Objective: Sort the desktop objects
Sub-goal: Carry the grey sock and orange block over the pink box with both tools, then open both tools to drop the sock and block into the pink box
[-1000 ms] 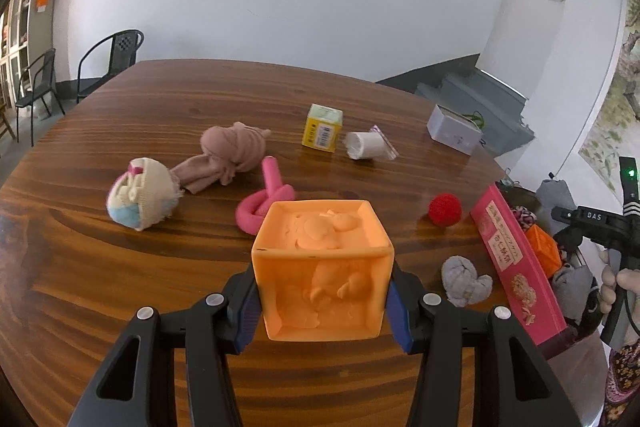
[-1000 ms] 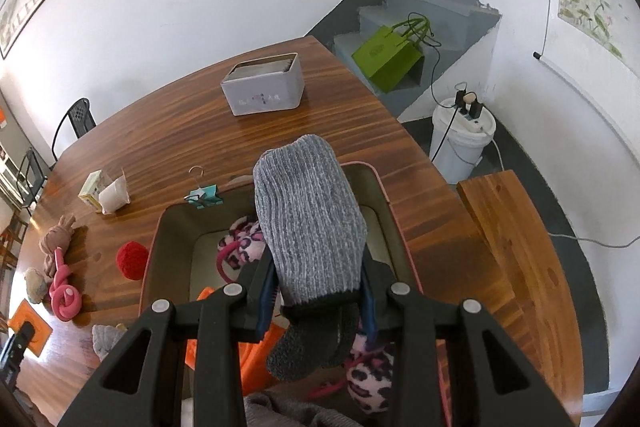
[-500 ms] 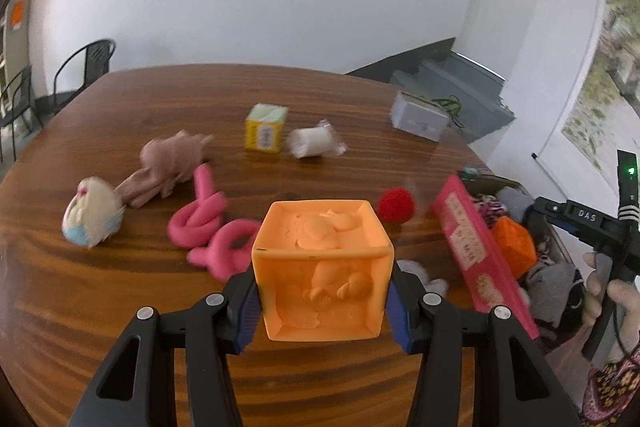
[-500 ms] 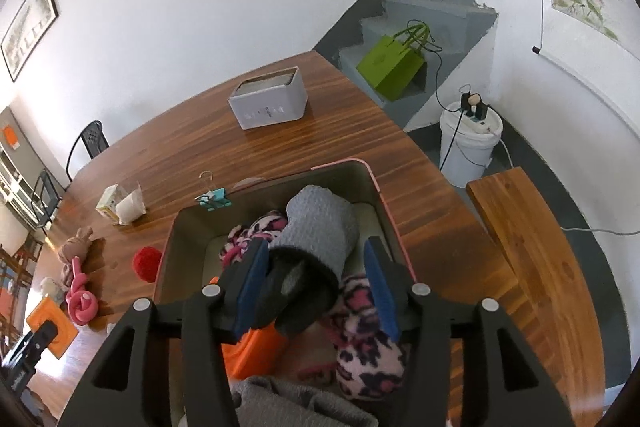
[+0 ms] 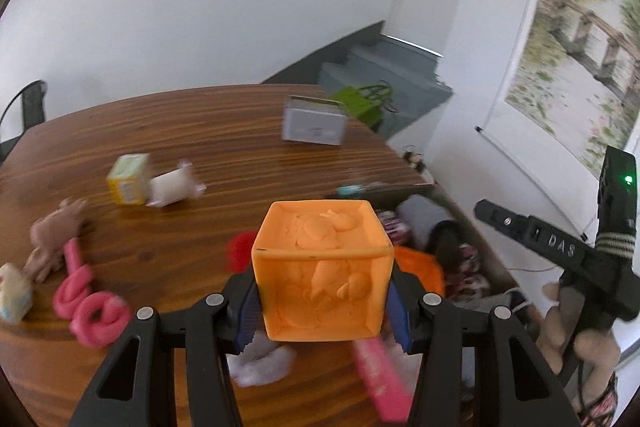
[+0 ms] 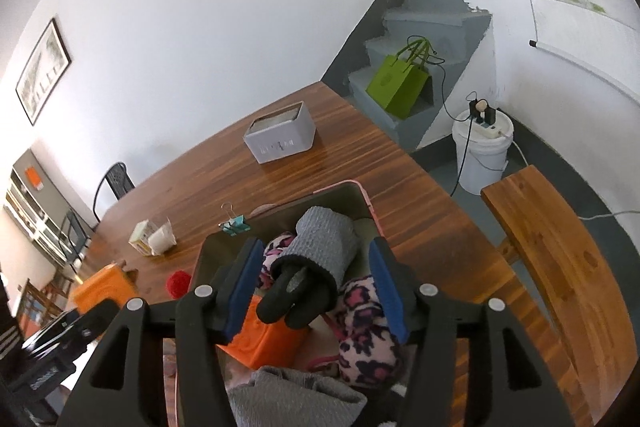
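Orange embossed rubbery toy cube [image 5: 322, 269]: looks light, hollow, slightly squashy; flat side faces give best purchase, as now. Left gripper [image 5: 322, 315] clamped on cube's left and right faces, cube dead centre between blue pads, lifted above brown wooden table [image 5: 200, 131]. Pink-rimmed storage bin [image 6: 366, 197] at 2 o'clock from cube. Right gripper [image 6: 316, 293] spread wide, empty, above bin; grey ribbed knit glove with black fingers [image 6: 320, 253] lies between jaws, untouched, at 12 o'clock.

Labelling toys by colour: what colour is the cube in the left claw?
Orange cube, embossed faces; clearest in the left wrist view.
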